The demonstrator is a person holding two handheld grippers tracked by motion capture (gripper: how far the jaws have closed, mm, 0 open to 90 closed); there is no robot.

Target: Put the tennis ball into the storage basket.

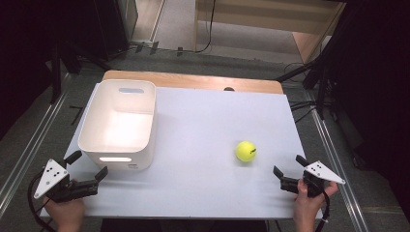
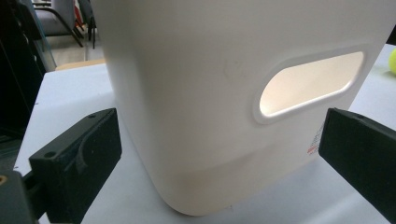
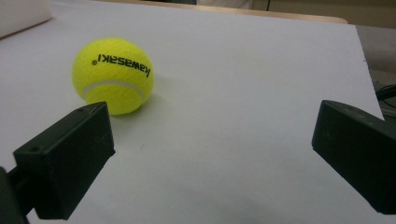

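Observation:
A yellow tennis ball lies on the white table top, right of the middle. My right gripper is held open near the table's front right corner, a short way right of and nearer than the ball. In the right gripper view the ball, with black lettering, sits ahead and to the left of the open jaws, touching neither. A white plastic bin stands at the table's left. My left gripper is open at the bin's near left corner, and the bin wall with its handle slot fills the space ahead of it.
The bin looks empty inside. A wooden strip runs along the table's far edge. Dark stands and cables crowd the floor at both sides. The ball's edge peeks past the bin in the left gripper view.

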